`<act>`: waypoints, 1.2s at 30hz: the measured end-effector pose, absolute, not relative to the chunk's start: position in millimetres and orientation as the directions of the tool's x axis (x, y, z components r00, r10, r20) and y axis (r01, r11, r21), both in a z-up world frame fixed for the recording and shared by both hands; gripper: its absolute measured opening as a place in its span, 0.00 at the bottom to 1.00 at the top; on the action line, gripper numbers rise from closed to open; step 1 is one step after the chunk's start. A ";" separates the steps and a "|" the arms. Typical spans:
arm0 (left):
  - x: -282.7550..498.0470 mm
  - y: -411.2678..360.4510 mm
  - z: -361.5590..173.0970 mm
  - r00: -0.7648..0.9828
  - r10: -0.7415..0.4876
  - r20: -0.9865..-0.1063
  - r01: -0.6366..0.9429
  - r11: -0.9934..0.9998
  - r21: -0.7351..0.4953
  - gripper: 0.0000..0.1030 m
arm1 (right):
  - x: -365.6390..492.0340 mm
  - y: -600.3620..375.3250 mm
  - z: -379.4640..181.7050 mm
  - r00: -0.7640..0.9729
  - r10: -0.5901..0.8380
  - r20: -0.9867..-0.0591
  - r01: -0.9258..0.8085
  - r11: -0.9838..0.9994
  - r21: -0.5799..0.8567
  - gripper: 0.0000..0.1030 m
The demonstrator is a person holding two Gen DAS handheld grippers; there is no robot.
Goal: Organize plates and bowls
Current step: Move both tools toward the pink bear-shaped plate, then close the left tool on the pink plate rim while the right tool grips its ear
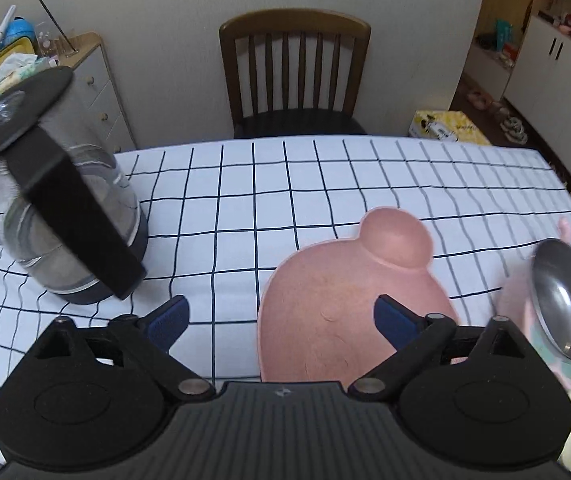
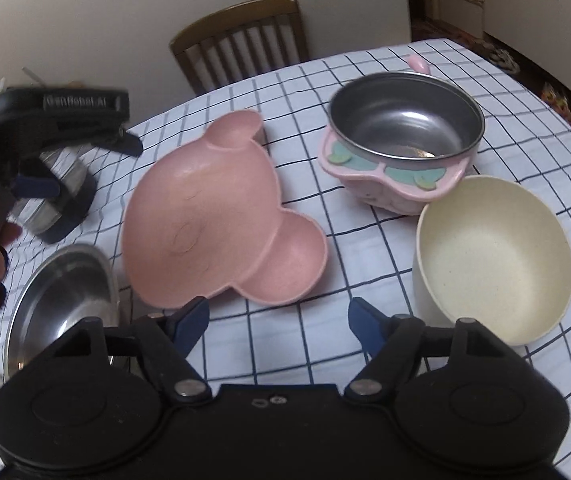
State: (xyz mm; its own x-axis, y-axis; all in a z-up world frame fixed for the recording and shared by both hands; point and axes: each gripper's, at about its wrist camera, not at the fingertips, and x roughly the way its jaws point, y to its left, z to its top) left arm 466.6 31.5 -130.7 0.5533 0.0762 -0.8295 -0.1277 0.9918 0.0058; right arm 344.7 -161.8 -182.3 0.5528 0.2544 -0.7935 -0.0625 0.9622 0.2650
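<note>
Nothing is sorted yet, as far as I can judge: every dish sits apart on the checked tablecloth [image 2: 365,64], none stacked.

My right gripper [image 2: 278,318] has its jaws apart with nothing between them, hanging just short of the pink plate [image 2: 205,216]. My left gripper [image 1: 279,318] is spread wide and empty too, over the near left part of that same plate [image 1: 325,280].

The pink plate is mouse-shaped, one big well plus two ear wells, matte, empty, and lies flat mid-table. To its right stands a steel bowl [image 2: 405,120] in a pink holder (a small pink handle pokes out behind), and touching that holder, nearer me, is a cream bowl [image 2: 493,256], tilted and empty. Left of the plate is a shallow steel dish [image 2: 61,292]. A glass kettle [image 1: 57,216] stands farther left.

All grouping is still left; I guess the pink plate goes first.
</note>
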 end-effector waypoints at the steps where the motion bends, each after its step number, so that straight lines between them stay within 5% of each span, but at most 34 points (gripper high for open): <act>1: 471.4 32.6 -134.8 0.544 0.076 -0.835 -0.133 0.991 0.003 0.92 | 348.0 -161.3 -183.3 0.556 0.248 -0.793 -0.057 0.964 0.261 0.74; 3: 481.4 36.4 -143.9 0.525 0.079 -0.847 -0.151 0.988 -0.002 0.90 | 352.0 -160.9 -185.4 0.555 0.241 -0.796 -0.044 0.964 0.261 0.73; 7: 498.4 48.7 -160.9 0.475 0.050 -0.879 -0.190 0.981 -0.047 0.63 | 357.5 -163.9 -190.5 0.555 0.239 -0.797 0.003 0.957 0.289 0.63; 22: 517.1 60.4 -187.7 0.424 0.013 -0.905 -0.212 0.974 -0.085 0.56 | 367.2 -175.9 -202.2 0.561 0.238 -0.793 0.087 0.935 0.343 0.24; 29: 516.5 62.7 -189.7 0.431 -0.028 -0.902 -0.218 0.967 -0.134 0.28 | 370.3 -178.9 -203.4 0.565 0.239 -0.790 0.092 0.933 0.348 0.13; 36: 510.0 63.0 -182.0 0.470 -0.038 -0.882 -0.217 0.964 -0.156 0.21 | 369.8 -182.1 -202.9 0.577 0.235 -0.782 0.088 0.934 0.346 0.10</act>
State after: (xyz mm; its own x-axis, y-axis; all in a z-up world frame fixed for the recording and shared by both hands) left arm 510.0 63.0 -182.0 0.4701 -0.0375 -0.8818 -0.2166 0.9636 -0.1565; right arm 369.8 -182.1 -202.9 0.5767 0.2351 -0.7824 0.0879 0.9343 0.3455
